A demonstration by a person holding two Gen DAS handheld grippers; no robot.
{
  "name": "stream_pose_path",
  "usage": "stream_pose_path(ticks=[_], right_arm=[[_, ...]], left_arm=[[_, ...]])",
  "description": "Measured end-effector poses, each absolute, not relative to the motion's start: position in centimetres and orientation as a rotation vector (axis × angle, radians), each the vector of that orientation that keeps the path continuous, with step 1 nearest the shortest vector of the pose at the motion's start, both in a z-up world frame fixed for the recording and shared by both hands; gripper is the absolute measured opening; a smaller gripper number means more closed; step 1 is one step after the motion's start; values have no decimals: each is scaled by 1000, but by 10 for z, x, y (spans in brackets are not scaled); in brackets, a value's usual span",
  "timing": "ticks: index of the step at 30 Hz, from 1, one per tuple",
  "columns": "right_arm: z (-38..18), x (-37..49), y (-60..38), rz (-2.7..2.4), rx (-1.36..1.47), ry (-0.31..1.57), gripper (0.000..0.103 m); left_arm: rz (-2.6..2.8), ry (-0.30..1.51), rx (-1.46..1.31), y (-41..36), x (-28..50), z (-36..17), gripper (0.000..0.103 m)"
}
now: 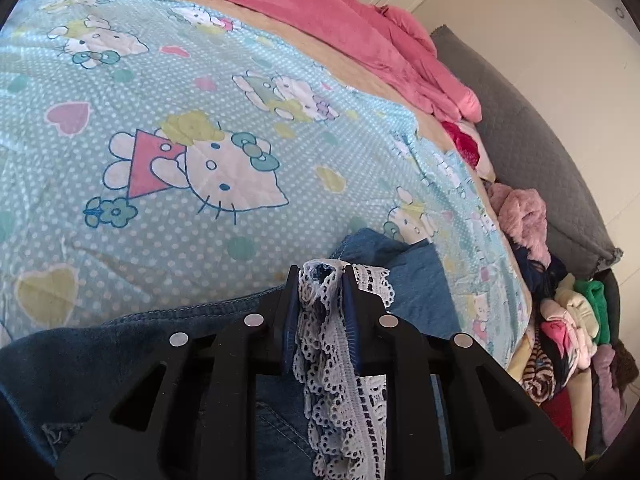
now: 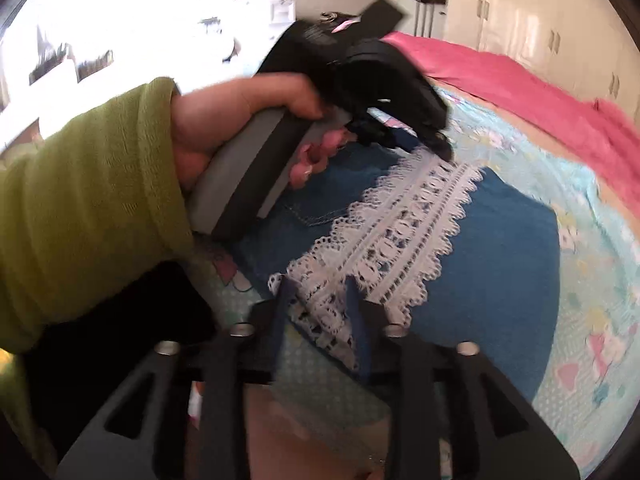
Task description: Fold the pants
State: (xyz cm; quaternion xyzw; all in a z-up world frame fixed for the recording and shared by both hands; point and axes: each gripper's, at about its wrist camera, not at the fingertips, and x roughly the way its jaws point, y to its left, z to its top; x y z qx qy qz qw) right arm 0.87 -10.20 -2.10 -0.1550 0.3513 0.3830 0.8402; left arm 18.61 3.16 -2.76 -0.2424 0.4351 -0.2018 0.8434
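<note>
The pants (image 1: 60, 364) are blue denim with a white lace trim (image 1: 332, 368) and lie on a Hello Kitty bed sheet. My left gripper (image 1: 322, 272) is shut on the lace edge at the bottom of its view. In the right wrist view the pants (image 2: 500, 264) spread over the bed with the lace strip (image 2: 400, 232) running across them. My right gripper (image 2: 318, 284) is shut on the near end of the lace. The left gripper (image 2: 442, 148), held by a hand in a green sleeve, pinches the far end of the strip.
The light blue Hello Kitty sheet (image 1: 180, 128) covers the bed, with a pink blanket (image 1: 320, 12) at its far edge. A pile of mixed clothes (image 1: 568, 320) lies along the right side beside a grey mat (image 1: 528, 132). White cupboards (image 2: 540, 32) stand behind the bed.
</note>
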Motion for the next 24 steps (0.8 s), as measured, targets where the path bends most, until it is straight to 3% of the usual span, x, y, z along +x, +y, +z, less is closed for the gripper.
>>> stream_pose_path(ticks=[4, 7, 11, 14, 20, 24], right_arm=[[3, 16, -150, 740, -195, 710, 45], [10, 27, -180, 657, -140, 714, 46], [8, 37, -201, 596, -145, 747, 46], [2, 38, -197, 641, -146, 768, 46], [-30, 44, -194, 620, -181, 918, 46], [-44, 45, -205, 607, -135, 968, 44]], left_arm=[[-398, 847, -463, 34, 169, -3, 17], [-370, 799, -412, 34, 144, 15, 28], [-320, 756, -325, 26, 96, 26, 28], [-370, 788, -308, 12, 67, 21, 10], [-435, 915, -143, -38, 40, -12, 10], [-412, 955, -147, -33, 43, -27, 4]])
